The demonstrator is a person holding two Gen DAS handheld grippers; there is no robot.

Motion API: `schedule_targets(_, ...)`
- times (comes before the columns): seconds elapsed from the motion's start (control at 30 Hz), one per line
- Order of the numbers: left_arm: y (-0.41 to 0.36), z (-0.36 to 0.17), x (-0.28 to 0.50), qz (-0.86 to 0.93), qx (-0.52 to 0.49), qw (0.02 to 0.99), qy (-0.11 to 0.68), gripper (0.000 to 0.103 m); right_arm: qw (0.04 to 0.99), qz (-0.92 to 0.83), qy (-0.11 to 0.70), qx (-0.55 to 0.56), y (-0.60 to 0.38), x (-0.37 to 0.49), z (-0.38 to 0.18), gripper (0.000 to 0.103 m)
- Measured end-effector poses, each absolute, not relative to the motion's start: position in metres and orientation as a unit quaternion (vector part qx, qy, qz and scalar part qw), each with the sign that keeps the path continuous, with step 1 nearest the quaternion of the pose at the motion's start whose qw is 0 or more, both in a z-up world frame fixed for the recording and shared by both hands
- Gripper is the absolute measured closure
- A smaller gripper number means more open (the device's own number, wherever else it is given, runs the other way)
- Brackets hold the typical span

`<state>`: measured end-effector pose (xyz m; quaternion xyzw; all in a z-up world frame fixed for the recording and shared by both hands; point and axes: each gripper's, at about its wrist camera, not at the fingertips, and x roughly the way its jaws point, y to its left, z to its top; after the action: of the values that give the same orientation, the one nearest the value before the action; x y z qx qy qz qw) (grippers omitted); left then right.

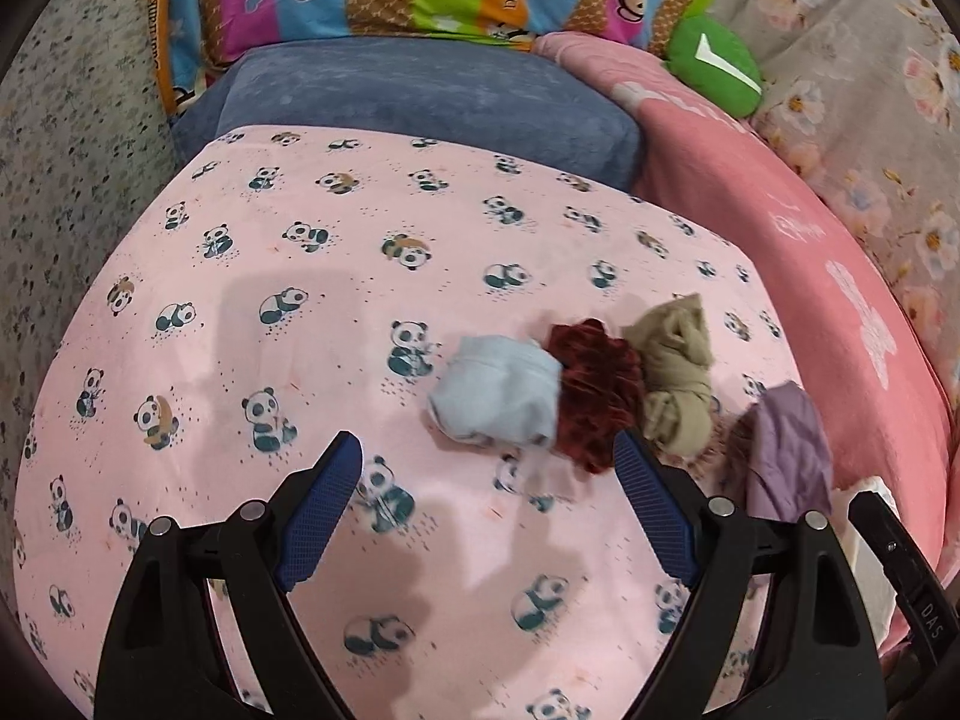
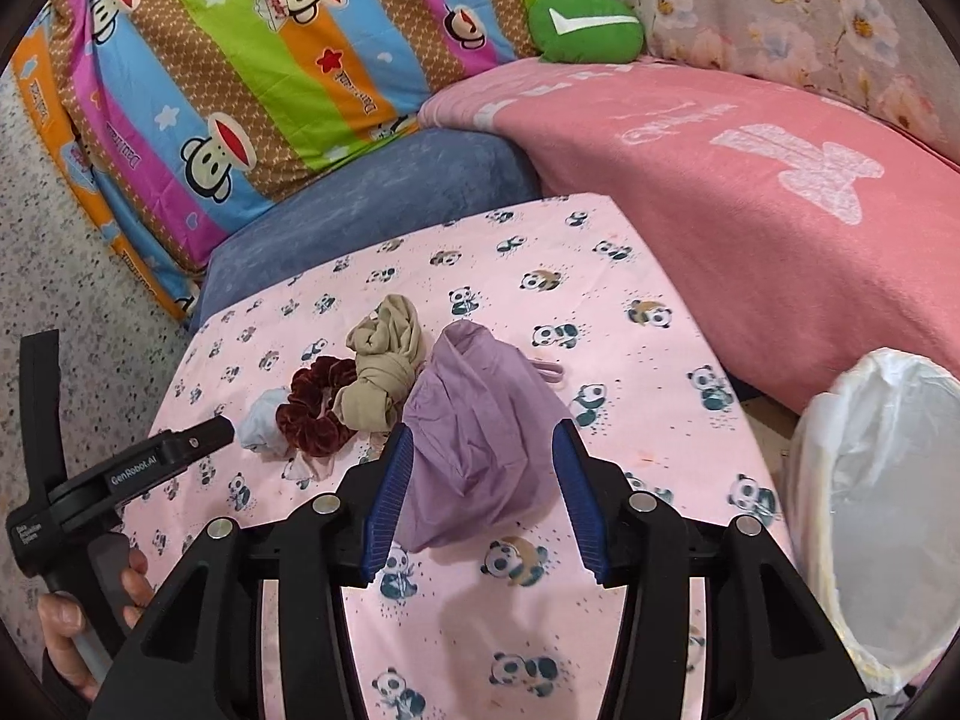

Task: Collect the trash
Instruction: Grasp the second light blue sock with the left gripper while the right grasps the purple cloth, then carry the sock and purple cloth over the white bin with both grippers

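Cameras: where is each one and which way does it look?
Left wrist: sits on the left tongs, facing the panda cloth; open blue fingers show.
Right wrist: sits on the right tongs, open around the purple cloth, bin at right; the person's left hand shows.
Both share the scrunchie and beige bundle.

Pink panda-print sheet (image 2: pixel 540 630) across the middle, blue cushion (image 2: pixel 360 210) at twelve o'clock, striped monkey-print quilt (image 2: pixel 228 60) at eleven, pink blanket (image 2: pixel 750 228) at two, speckled floor (image 2: pixel 54 276) at nine
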<state>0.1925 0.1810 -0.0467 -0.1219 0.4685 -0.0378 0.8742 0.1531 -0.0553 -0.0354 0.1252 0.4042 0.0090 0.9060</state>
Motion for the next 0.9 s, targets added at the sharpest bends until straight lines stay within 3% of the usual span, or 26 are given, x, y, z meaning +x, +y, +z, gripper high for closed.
schedule_targets(0.3, 0.187, -0.073, 0.224, -0.051, -0.146, 0.86, 0.486, 0.022, 0.896, -0.004, 0.427, 0.125, -0.045, 0.184, -0.065, 0.053)
schedule_targets(0.47, 0.187, -0.084, 0.229, -0.08, -0.177, 0.846, 0.497, 0.043, 0.887, -0.003, 0.444, 0.127, -0.042, 0.192, -0.082, 0.054)
schedule_targets(0.5, 0.187, -0.085, 0.229, -0.088, -0.182, 0.844, 0.497, 0.052, 0.885, -0.001, 0.447, 0.127, -0.04, 0.192, -0.085, 0.055)
schedule_targets(0.6, 0.185, -0.082, 0.224, -0.099, -0.187, 0.845, 0.491, 0.063, 0.882, 0.004, 0.454, 0.126, -0.038, 0.193, -0.09, 0.069)
schedule_targets(0.67, 0.184, -0.079, 0.222, -0.102, -0.185, 0.847, 0.489, 0.068, 0.879, 0.012, 0.459, 0.126, -0.036, 0.193, -0.091, 0.087)
schedule_targets(0.73, 0.183, -0.075, 0.217, -0.103, -0.182, 0.848, 0.486, 0.071, 0.88, 0.017, 0.457, 0.124, -0.033, 0.191, -0.09, 0.094)
schedule_targets(0.9, 0.184, -0.055, 0.206, -0.089, -0.177, 0.862, 0.467, 0.071, 0.89, 0.029, 0.438, 0.128, -0.03, 0.18, -0.077, 0.097)
